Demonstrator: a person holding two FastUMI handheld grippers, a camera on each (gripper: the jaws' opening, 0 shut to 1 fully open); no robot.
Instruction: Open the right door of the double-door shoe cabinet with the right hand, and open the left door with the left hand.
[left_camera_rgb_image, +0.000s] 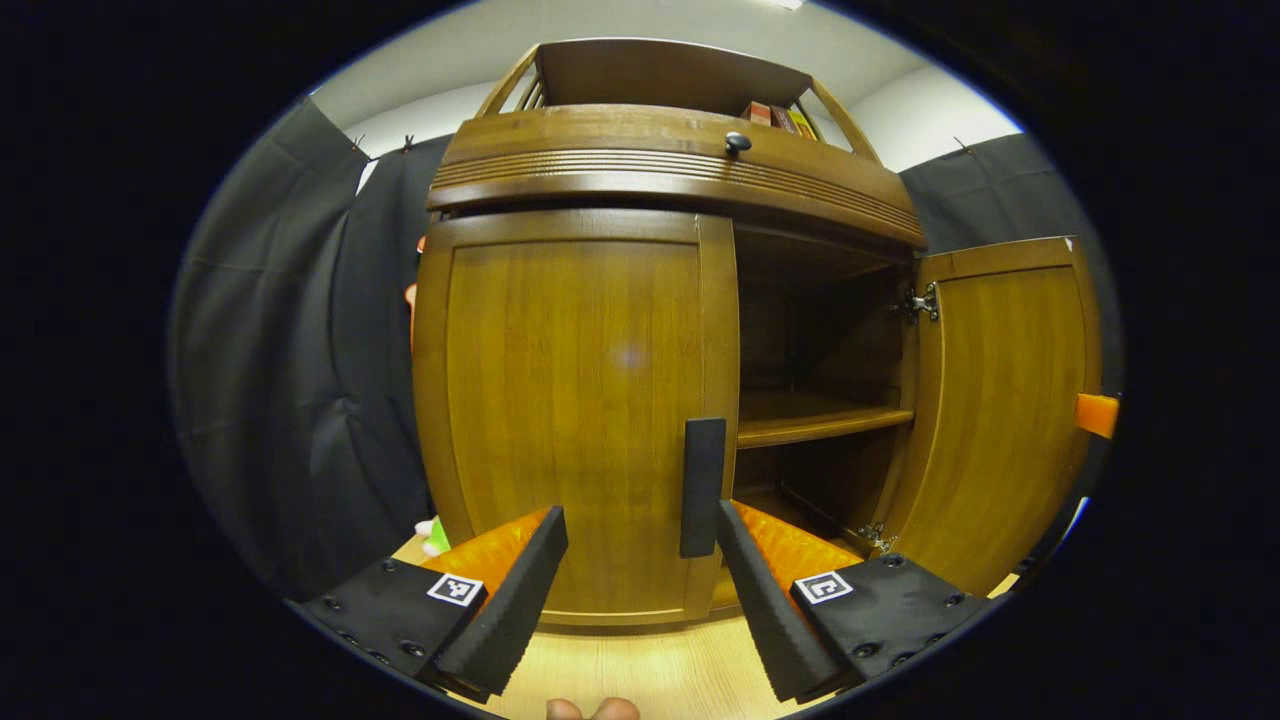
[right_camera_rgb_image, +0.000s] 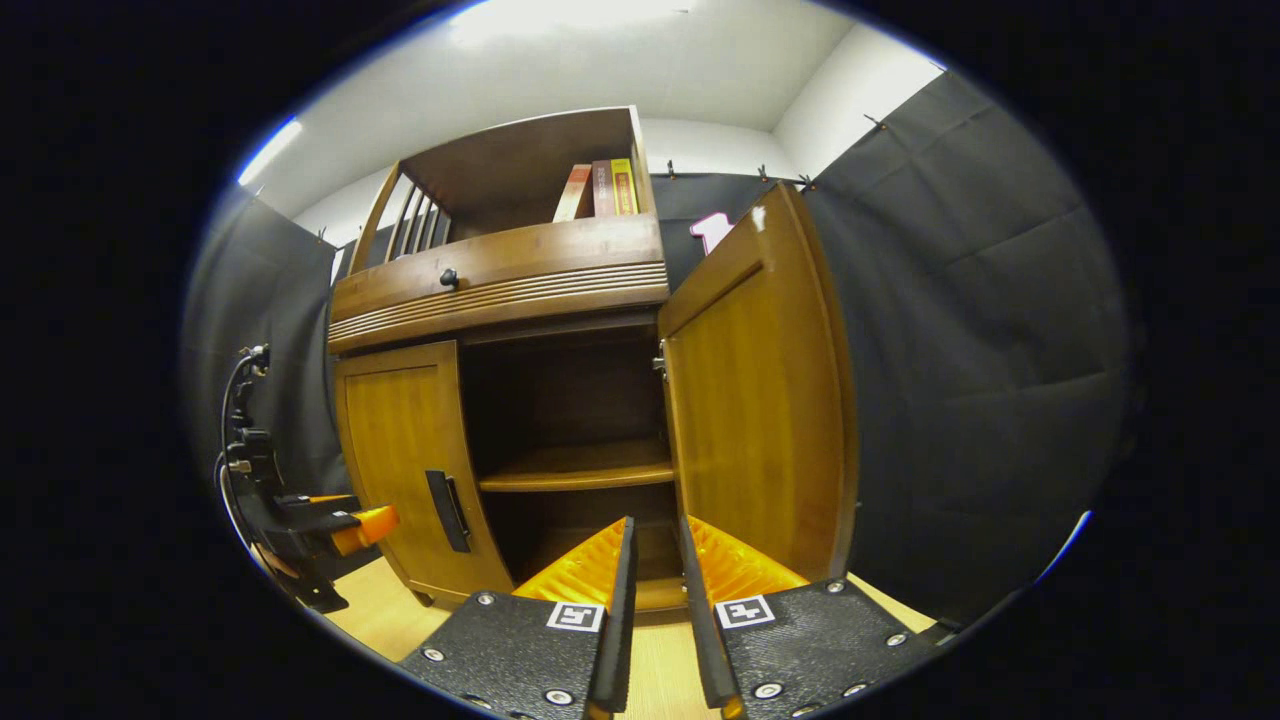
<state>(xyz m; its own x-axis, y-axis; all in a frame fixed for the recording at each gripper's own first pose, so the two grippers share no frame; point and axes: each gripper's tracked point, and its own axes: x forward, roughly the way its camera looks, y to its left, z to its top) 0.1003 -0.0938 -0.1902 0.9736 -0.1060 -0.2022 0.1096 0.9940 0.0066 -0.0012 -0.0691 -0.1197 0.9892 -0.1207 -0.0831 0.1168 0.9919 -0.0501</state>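
**Right door open, left door closed, left gripper lined up at the handle**

Left gripper view: left gripper (left_camera_rgb_image: 640, 560) has its fingers spread wide, holding nothing; it sits low in front of the shoe cabinet (left_camera_rgb_image: 670, 160); the left door (left_camera_rgb_image: 570, 400) is closed flush; its dark vertical handle (left_camera_rgb_image: 702, 487) stands at the door's inner edge, between the two fingers but farther off, whether touching the inner finger I cannot tell; the right door (left_camera_rgb_image: 1000, 400) is swung out, hinges visible; inside, a shelf (left_camera_rgb_image: 820, 418) crosses the dark compartment; a small knob (left_camera_rgb_image: 737, 142) sits on the drawer front above; books (left_camera_rgb_image: 778, 117) stand on the top shelf; pale wooden floor (left_camera_rgb_image: 650, 670) below.

Right gripper view: right gripper (right_camera_rgb_image: 655, 590) has its fingers nearly together, a narrow gap between them, nothing gripped; it points at the open compartment, close beside the lower edge of the right door (right_camera_rgb_image: 760, 400); left door (right_camera_rgb_image: 400, 460) closed, handle (right_camera_rgb_image: 447, 510) at its inner edge; left gripper (right_camera_rgb_image: 365, 525) shows at far left, near that door, apart from the handle; books (right_camera_rgb_image: 600, 190) up top.
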